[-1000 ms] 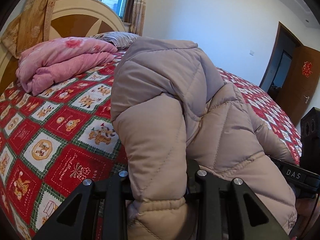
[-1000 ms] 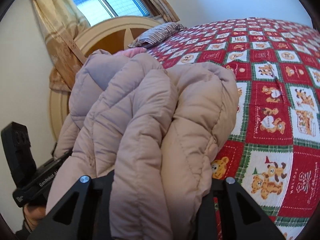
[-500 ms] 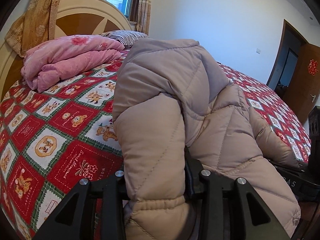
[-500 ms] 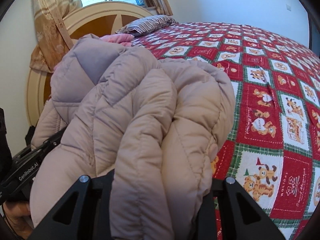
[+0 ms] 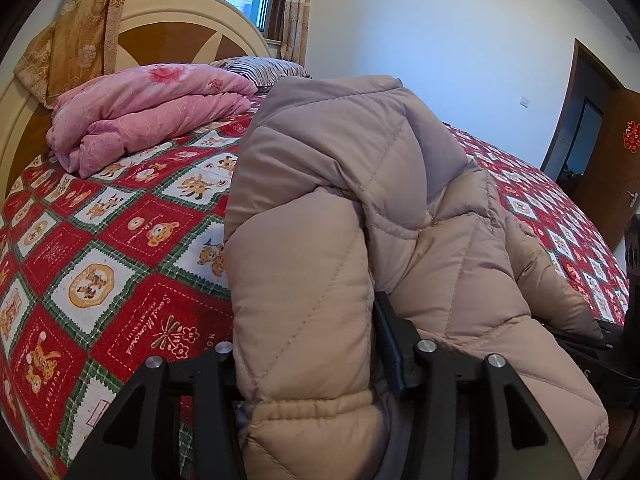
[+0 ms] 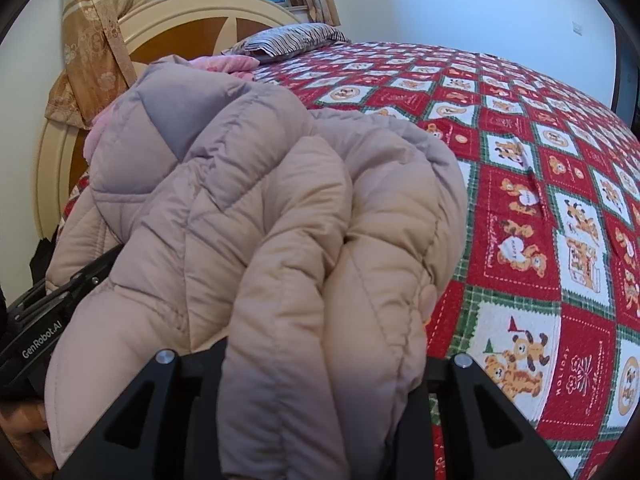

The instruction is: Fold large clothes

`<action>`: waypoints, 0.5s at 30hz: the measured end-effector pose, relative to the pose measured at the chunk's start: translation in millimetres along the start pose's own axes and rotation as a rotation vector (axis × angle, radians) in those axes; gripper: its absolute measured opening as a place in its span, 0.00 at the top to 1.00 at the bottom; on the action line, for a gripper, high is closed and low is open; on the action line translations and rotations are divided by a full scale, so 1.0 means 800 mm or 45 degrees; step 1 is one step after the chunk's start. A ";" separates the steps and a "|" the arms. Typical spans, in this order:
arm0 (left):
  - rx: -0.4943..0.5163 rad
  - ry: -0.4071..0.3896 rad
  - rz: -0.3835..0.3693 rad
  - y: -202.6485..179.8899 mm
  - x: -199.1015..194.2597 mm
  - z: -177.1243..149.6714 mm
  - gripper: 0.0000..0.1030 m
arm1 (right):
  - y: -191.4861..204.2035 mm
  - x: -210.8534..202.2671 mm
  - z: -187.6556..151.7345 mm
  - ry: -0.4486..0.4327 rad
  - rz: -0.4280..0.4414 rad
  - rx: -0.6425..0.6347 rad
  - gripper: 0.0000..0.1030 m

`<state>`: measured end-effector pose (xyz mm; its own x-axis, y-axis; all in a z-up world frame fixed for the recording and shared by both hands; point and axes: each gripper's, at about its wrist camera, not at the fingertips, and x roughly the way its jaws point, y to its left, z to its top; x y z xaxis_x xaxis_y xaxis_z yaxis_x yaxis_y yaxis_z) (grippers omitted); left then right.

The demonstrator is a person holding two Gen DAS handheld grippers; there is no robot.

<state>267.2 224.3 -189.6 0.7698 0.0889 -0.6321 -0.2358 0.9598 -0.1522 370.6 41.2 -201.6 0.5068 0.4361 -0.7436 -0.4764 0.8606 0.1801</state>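
1 beige puffer coat (image 5: pixel 360 208), bunched and lifted above the near edge of the bed (image 5: pixel 120 264), hangs between 2 grippers; left gripper (image 5: pixel 308 364) is clamped on a cuffed sleeve end, right gripper (image 6: pixel 320 360) clamped on a thick gathered fold of the same coat (image 6: pixel 280 200). Risk, as I judge it: slick padded fabric could slide out of either grip, or loose folds could land crooked on the bed, spoiling the fold. Also counted: 1 pink quilt (image 5: pixel 148 116) folded by the headboard (image 5: pixel 180 28); 1 striped pillow (image 6: pixel 292 40); 1 curtain (image 6: pixel 96 44).
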 end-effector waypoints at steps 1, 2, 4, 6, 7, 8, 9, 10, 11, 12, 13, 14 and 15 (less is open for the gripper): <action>-0.005 -0.001 0.005 0.002 0.001 -0.001 0.43 | 0.001 0.001 0.000 0.003 -0.008 -0.006 0.70; -0.019 -0.004 0.015 0.004 0.003 -0.002 0.38 | 0.001 0.001 -0.001 0.003 -0.012 -0.008 0.69; -0.030 -0.007 0.025 0.007 0.004 -0.003 0.32 | 0.001 0.003 -0.002 0.005 -0.026 -0.011 0.66; -0.045 -0.009 0.051 0.011 0.005 -0.004 0.23 | 0.000 0.005 -0.002 0.005 -0.037 -0.006 0.63; -0.058 -0.008 0.059 0.013 0.006 -0.004 0.18 | -0.001 0.006 -0.003 0.004 -0.046 0.000 0.59; -0.075 -0.004 0.060 0.016 0.008 -0.004 0.15 | -0.002 0.006 -0.003 0.002 -0.054 0.011 0.57; -0.085 0.000 0.064 0.018 0.008 -0.005 0.13 | -0.004 0.007 -0.004 0.000 -0.056 0.019 0.55; -0.103 0.005 0.073 0.020 0.010 -0.005 0.10 | -0.006 0.007 -0.004 -0.002 -0.053 0.031 0.53; -0.106 0.007 0.076 0.021 0.010 -0.005 0.09 | -0.007 0.007 -0.005 -0.003 -0.052 0.034 0.53; -0.105 0.008 0.081 0.020 0.011 -0.005 0.08 | -0.008 0.008 -0.005 -0.004 -0.051 0.033 0.53; -0.102 0.009 0.091 0.019 0.011 -0.006 0.07 | -0.008 0.008 -0.004 -0.004 -0.052 0.030 0.53; -0.097 0.008 0.103 0.017 0.011 -0.006 0.06 | -0.008 0.008 -0.004 -0.004 -0.054 0.030 0.52; -0.093 0.007 0.113 0.016 0.011 -0.006 0.06 | -0.009 0.009 -0.005 -0.005 -0.057 0.030 0.52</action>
<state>268.3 235.9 -200.8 0.7406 0.1707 -0.6499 -0.3453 0.9264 -0.1501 375.2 36.8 -210.7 0.5302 0.3978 -0.7487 -0.4361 0.8853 0.1615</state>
